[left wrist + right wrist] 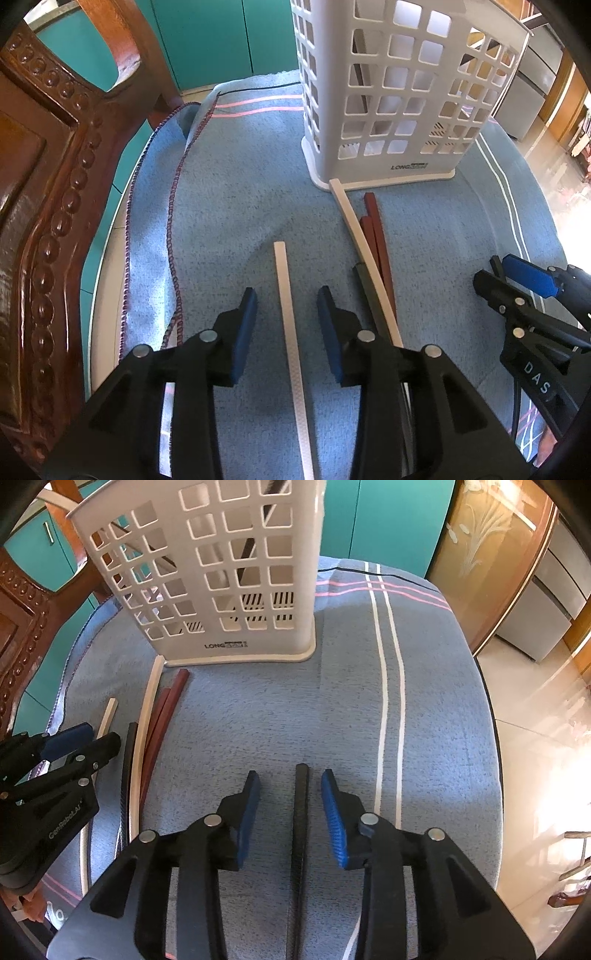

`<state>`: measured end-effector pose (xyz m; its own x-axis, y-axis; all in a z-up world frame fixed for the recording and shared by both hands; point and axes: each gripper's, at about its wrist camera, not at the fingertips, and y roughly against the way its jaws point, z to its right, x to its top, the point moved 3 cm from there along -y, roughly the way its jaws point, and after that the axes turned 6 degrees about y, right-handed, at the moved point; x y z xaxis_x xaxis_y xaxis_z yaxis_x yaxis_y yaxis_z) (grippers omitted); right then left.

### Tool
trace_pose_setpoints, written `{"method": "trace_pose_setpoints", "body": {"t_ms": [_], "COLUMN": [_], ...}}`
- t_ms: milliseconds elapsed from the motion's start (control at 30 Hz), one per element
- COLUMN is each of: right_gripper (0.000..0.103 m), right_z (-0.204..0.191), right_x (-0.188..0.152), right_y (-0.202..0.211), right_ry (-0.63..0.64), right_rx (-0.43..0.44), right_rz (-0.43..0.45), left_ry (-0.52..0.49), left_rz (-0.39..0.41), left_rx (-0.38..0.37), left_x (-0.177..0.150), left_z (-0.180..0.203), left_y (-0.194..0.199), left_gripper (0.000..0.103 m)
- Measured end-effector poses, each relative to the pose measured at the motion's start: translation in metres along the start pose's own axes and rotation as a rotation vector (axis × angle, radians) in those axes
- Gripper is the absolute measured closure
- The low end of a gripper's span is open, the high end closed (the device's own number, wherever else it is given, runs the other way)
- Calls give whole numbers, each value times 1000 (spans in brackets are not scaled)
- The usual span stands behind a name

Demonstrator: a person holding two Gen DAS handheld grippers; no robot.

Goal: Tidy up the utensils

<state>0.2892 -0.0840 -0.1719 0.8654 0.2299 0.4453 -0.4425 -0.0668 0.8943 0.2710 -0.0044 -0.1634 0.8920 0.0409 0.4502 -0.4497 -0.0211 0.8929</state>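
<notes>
A white chopstick [291, 332] lies on the blue cloth [240, 206] between the pads of my left gripper [287, 295], which is open and not touching it. My right gripper [290, 775] is open too, with a black chopstick [301, 812] lying between its pads, untouched. Between the two grippers lie another white chopstick [364, 251], two red ones [376, 229] and a black one [364, 284]. A white perforated utensil basket [388, 110] stands upright behind them, with dark sticks inside. The right gripper [511, 280] shows at the right edge of the left wrist view.
A carved wooden chair back [44, 184] rises close on the left. The cloth covers a round table whose edge [491, 709] curves down the right side, with shiny floor beyond. Teal cabinet doors [207, 37] stand behind the basket.
</notes>
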Motion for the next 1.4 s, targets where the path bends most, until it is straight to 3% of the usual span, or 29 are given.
{"method": "trace_pose_setpoints", "body": {"t_ms": [433,467,533,600,767,900,1067,1233,1400], "right_gripper": [70,73,90,95,96,96,96,96,96], "right_z": [-4,-3,-4,-3,0,10,22,39,54], "right_x": [0,-1,-1,-1,-4,3,9,10,19], "right_y": [1,1,2,3,9,34,97,167,230], "right_ry": [32,36,38,32,7,2,-34,-54,-87], "right_rx": [-5,4,21,34,76,100,187,258,292], "right_rz": [-1,1,2,1,18,104,247,395,545], "left_ry": [3,7,7,2,30,52,33,10,33], "left_rz": [-6,-7,-7,-2,16,89,225,397,597], "left_rx": [-20,-32,-45,-49,-58,-104,-178,-238,-281], "left_x": [0,0,1,2,3,10,15,14,37], "left_z": [-4,-4,-3,-1,-1,-7,-9,-13,-16], "left_y": [-1,-1,-1,-1,2,33,98,178,254], "left_gripper": [68,72,78,91,96,96,96,96,96]}}
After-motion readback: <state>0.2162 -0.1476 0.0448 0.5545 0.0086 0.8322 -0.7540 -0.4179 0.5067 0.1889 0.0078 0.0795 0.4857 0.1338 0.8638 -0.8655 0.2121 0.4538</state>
